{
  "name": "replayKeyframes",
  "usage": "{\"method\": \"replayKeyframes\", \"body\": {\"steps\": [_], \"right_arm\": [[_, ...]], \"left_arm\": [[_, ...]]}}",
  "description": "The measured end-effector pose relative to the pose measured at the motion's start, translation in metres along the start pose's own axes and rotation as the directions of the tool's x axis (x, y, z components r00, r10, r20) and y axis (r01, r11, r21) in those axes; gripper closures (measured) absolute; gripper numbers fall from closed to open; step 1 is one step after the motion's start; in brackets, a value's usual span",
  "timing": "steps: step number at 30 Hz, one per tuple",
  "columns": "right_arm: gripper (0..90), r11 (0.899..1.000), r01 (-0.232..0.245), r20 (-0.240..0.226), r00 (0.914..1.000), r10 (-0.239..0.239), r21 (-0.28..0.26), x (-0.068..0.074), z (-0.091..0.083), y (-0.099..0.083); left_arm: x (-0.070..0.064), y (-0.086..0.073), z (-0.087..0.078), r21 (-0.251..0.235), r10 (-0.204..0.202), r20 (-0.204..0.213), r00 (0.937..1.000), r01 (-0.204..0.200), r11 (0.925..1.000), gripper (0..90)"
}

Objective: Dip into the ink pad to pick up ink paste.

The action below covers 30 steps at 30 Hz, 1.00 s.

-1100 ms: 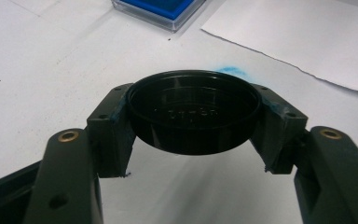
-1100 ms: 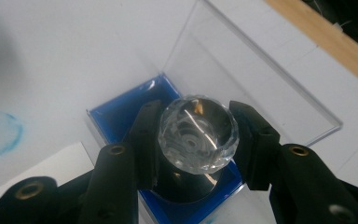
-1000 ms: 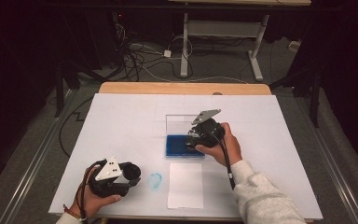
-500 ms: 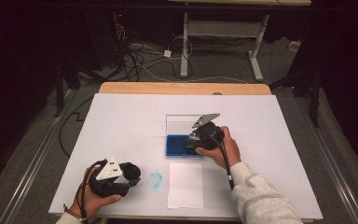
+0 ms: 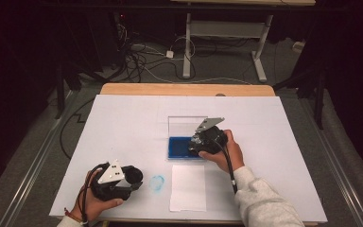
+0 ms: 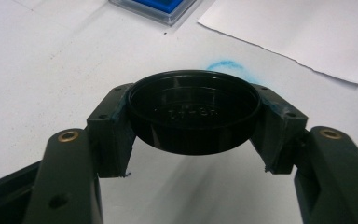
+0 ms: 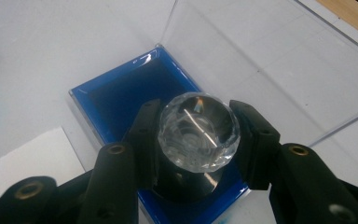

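Stamp [image 7: 198, 135], clamped in the right gripper [image 7: 198, 140], has barely shifted above the blue ink pad [image 7: 121, 93], suggesting inking underway, while the left gripper [image 6: 193, 116], beside it, grips a black cap [image 6: 193, 109].

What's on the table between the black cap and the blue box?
In the left gripper view, a smudge of blue ink, then bare white table, lies between the black cap and blue box.

Embossed marking on the black cap [image 6: 194, 109], too blurred to read.
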State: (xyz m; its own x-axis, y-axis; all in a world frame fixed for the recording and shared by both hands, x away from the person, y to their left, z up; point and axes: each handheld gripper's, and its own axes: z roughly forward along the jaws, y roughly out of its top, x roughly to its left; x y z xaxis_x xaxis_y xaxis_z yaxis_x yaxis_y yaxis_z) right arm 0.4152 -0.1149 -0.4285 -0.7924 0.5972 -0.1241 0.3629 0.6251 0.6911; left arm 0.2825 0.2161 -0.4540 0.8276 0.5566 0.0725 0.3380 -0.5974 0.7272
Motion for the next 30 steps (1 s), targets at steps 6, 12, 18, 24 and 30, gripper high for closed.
{"method": "replayKeyframes", "body": {"steps": [6, 12, 18, 24, 30], "right_arm": [[57.0, 1.000, 0.014, 0.038, 0.9992, -0.013, -0.008, 0.006, -0.002, -0.003], [57.0, 1.000, 0.008, 0.040, 0.9992, -0.007, -0.026, 0.006, -0.002, -0.006], [56.9, 0.998, -0.017, 0.043, 0.9989, 0.020, -0.064, 0.007, -0.002, -0.011], [56.9, 0.998, -0.016, 0.045, 0.9988, 0.019, -0.068, 0.007, -0.003, -0.014], [56.9, 0.997, -0.032, 0.037, 0.9987, 0.035, -0.077, 0.006, -0.004, -0.015]], "left_arm": [[0.000, 0.000, 0.000, 0.000, 0.001, 0.000, 1.0000, -0.001, 1.0000, 36.7], [-0.002, 0.000, 0.000, 0.000, 0.006, 0.000, 1.0000, -0.006, 1.0000, 36.7], [-0.001, -0.001, 0.000, 0.005, -0.004, 0.002, 1.0000, 0.004, 1.0000, 36.7], [-0.004, -0.001, 0.002, 0.013, 0.000, 0.008, 1.0000, 0.000, 0.9999, 36.7], [-0.004, -0.001, 0.003, 0.016, -0.004, 0.005, 1.0000, 0.004, 0.9999, 36.7]]}}
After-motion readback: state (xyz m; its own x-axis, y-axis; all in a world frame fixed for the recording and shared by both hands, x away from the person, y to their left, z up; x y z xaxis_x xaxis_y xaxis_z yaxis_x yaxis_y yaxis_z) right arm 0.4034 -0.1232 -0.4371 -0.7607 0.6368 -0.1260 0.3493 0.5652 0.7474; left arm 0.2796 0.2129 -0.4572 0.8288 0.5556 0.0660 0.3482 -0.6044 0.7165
